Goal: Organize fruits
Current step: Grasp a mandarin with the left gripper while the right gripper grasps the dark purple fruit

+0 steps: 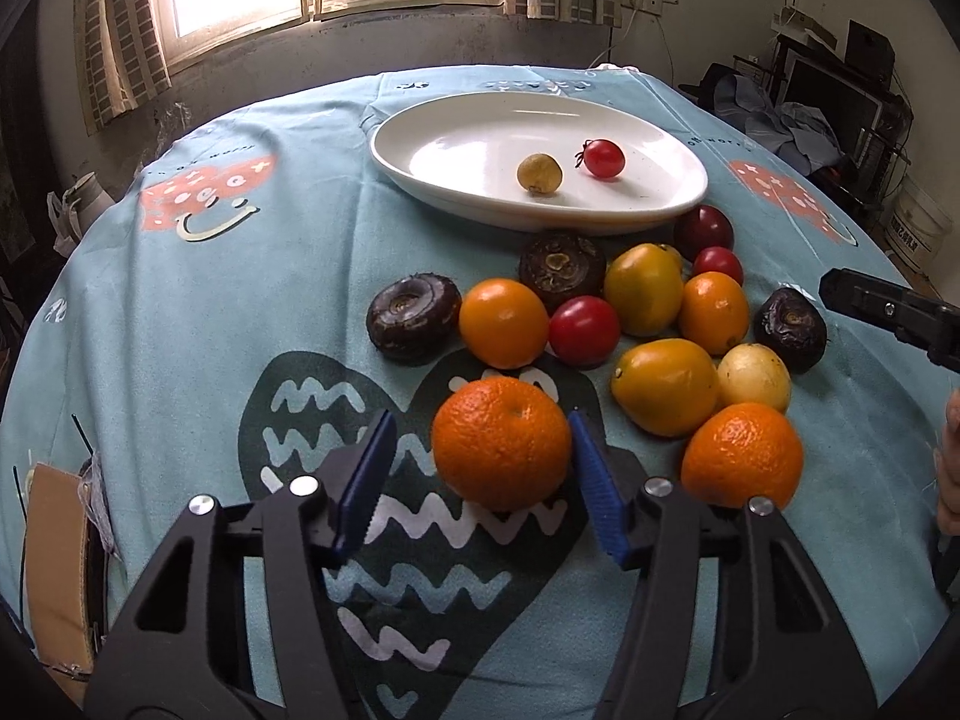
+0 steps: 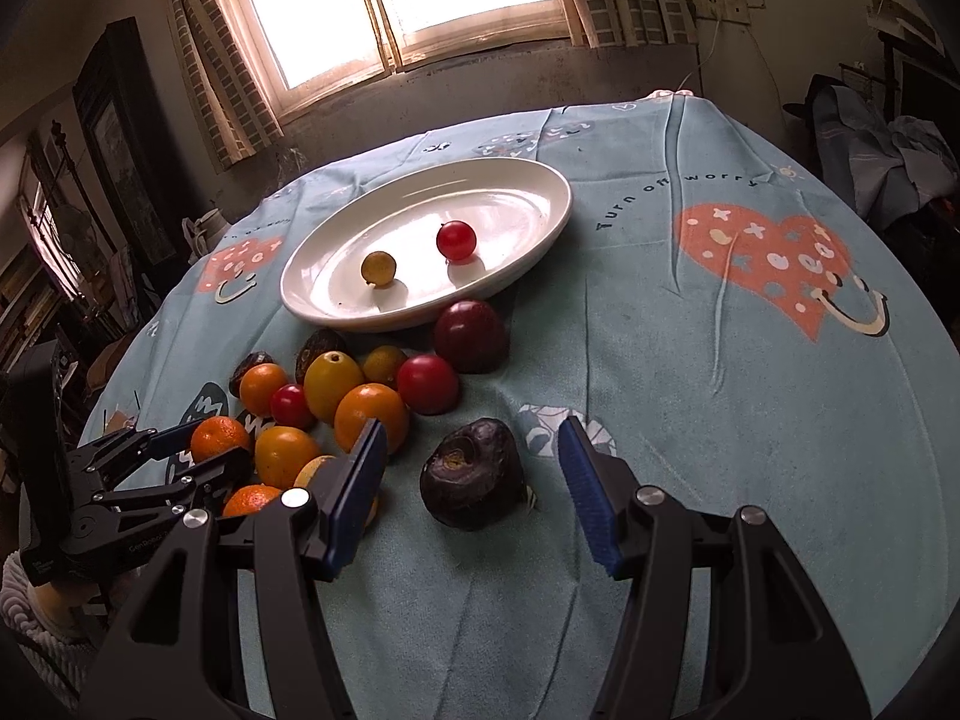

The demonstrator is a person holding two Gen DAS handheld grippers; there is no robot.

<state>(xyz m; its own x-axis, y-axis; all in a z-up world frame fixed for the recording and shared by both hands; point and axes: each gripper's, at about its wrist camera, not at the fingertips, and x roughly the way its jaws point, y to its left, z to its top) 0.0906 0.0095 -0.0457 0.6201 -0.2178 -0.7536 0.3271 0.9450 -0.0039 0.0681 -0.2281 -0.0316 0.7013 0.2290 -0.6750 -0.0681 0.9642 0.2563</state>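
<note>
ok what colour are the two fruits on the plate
One is red, the other dull yellow, on the white plate. Clearest in the right wrist view.

Both grippers are held low over the table, pointing toward 12 o'clock, and both are spread wide apart. The left gripper (image 1: pixel 483 480) has one blue pad (image 1: pixel 366 477) at 9 o'clock and the other at 3 o'clock, with a big gap between them. Neither pad is squeezing anything. The right gripper (image 2: pixel 471 492) looks the same, its blue pads (image 2: pixel 585 495) far apart and gripping nothing. From the right wrist view, the left gripper (image 2: pixel 198 450) sits down at 9 o'clock, leaning in sideways. At 3 o'clock in the left wrist view, a bit of the person's hand (image 1: pixel 948 462) shows at the edge.
</note>
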